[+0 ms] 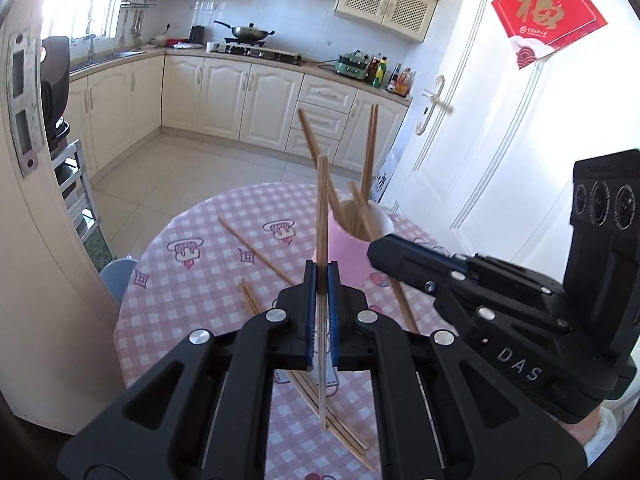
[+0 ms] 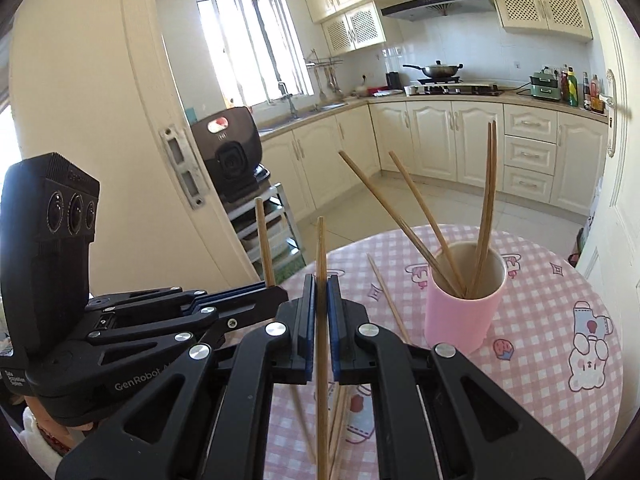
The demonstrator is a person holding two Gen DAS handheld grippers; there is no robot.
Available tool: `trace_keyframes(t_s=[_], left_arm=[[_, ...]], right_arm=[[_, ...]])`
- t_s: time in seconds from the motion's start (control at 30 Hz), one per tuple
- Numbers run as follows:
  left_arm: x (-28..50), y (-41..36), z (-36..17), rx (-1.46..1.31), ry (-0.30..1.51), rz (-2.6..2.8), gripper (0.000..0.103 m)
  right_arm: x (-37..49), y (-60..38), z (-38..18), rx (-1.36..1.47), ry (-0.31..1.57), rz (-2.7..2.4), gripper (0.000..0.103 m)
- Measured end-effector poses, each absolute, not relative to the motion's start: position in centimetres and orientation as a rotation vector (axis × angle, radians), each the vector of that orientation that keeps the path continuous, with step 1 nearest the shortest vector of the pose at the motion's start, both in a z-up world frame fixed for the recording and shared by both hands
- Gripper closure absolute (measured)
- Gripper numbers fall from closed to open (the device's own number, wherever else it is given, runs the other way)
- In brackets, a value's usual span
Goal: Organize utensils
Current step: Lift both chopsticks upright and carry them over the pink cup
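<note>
Left gripper (image 1: 321, 276): bottom centre of my left view, jaws clamped on one chopstick (image 1: 322, 216) that stands nearly upright between the blue pads.
Right gripper (image 2: 320, 286): bottom centre of my right view, jaws pinched on a second chopstick (image 2: 321, 248), also close to vertical.
Each other's view: I see the right gripper at lower right of the left view, its tip in front of the cup; the left gripper sits at lower left of the right view.
Pink cup (image 2: 464, 312): upright on the table, right of centre in my right view; behind the held stick in the left view.
Sticks in cup (image 2: 486, 208): four lean out of the rim, two to the left, two almost straight up.
Loose sticks (image 1: 256, 254): several lie flat on the cloth, one left of the cup, others under my left gripper.
Table (image 2: 560, 300): round, covered in pink checked cloth with cartoon prints.
Background: cream kitchen cabinets (image 1: 224, 92) and a wok (image 2: 438, 69) on the stove, upper part of both views.
</note>
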State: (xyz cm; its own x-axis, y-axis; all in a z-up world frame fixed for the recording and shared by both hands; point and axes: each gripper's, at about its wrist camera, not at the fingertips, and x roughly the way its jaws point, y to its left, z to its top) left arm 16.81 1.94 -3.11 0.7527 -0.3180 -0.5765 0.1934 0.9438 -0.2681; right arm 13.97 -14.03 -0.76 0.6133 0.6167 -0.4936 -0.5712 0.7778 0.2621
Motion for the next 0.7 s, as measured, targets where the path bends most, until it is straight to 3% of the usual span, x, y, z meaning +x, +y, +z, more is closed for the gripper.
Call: trace_keyframes(t_s=[0.7], left_arm=[[15.8,0.8,-0.8,-0.194,0.604,-0.32,0.097]], right_arm=[[13.4,-15.5,-0.4,0.074,0.562,0.643,0.098]])
